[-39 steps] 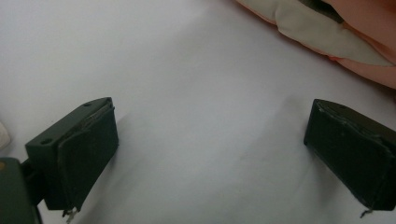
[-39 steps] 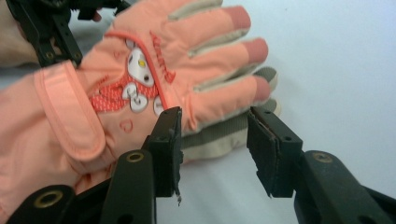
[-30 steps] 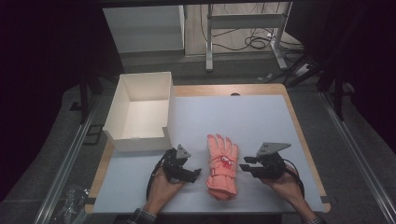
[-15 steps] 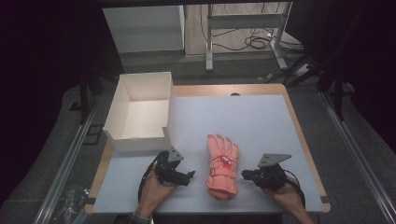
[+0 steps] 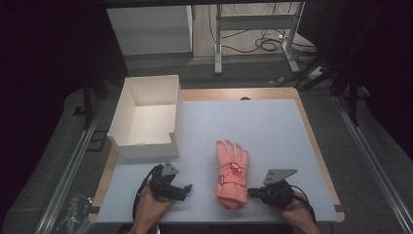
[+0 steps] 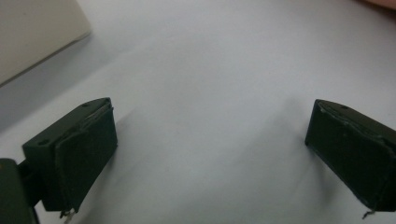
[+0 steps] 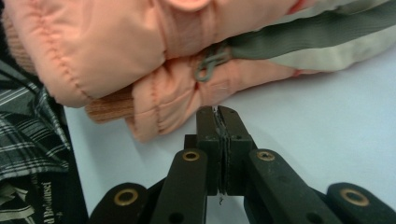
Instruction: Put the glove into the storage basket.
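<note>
A salmon-pink padded glove point(image 5: 232, 173) lies flat on the pale mat, fingers pointing away from me, with a grey strap across the wrist. My right gripper point(image 5: 251, 192) sits low at the glove's cuff on its right side. In the right gripper view its jaws have just been closing and now meet flush point(image 7: 218, 112) at the edge of the glove point(image 7: 116, 51), with no fabric visible between them. My left gripper point(image 5: 187, 188) rests left of the glove, apart from it. Its jaws stand wide open point(image 6: 210, 149) over bare mat.
An open white cardboard box point(image 5: 146, 150) stands at the table's back left, its corner showing in the left gripper view point(image 6: 32, 32). The wooden table edge point(image 5: 316, 146) frames the mat. Plaid clothing point(image 7: 28, 140) shows at the near edge. Table legs and cables lie beyond.
Both hands have drawn back toward the near edge, the left also sliding left away from the glove. The right gripper has sunk to the glove's cuff and its jaws have closed.
</note>
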Demonstrator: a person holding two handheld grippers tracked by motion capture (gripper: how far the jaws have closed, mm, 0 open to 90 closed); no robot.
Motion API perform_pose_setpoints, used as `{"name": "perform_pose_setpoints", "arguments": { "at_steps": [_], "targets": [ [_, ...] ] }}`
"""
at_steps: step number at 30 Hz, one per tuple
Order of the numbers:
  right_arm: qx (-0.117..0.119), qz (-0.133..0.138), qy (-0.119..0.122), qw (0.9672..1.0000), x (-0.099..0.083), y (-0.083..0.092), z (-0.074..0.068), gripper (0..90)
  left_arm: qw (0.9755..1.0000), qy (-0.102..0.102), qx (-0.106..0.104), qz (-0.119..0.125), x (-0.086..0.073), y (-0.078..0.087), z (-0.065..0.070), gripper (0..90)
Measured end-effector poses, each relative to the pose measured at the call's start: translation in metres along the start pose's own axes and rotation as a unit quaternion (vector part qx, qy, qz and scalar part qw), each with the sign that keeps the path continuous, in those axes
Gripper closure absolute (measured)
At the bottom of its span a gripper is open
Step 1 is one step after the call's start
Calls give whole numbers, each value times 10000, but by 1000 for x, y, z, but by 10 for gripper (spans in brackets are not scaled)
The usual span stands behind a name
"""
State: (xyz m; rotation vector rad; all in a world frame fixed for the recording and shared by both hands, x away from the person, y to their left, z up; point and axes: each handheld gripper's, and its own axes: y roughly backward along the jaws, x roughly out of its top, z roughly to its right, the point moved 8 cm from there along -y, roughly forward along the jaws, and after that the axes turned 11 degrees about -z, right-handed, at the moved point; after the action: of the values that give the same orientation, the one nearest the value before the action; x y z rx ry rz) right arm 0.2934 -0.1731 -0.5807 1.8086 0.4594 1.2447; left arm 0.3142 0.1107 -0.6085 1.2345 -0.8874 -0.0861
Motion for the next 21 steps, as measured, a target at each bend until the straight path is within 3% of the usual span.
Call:
{"name": "perform_pose_setpoints", "arguments": {
  "at_steps": [8,21],
  "targets": [
    [164,-17,49,9999,5,-9,-8,874,10000,-13,8,0,0,0,0,23],
    [206,23,53,9998,24,-28,-18,874,10000,-17,10,5,0,0,0,23]
  ]
}}
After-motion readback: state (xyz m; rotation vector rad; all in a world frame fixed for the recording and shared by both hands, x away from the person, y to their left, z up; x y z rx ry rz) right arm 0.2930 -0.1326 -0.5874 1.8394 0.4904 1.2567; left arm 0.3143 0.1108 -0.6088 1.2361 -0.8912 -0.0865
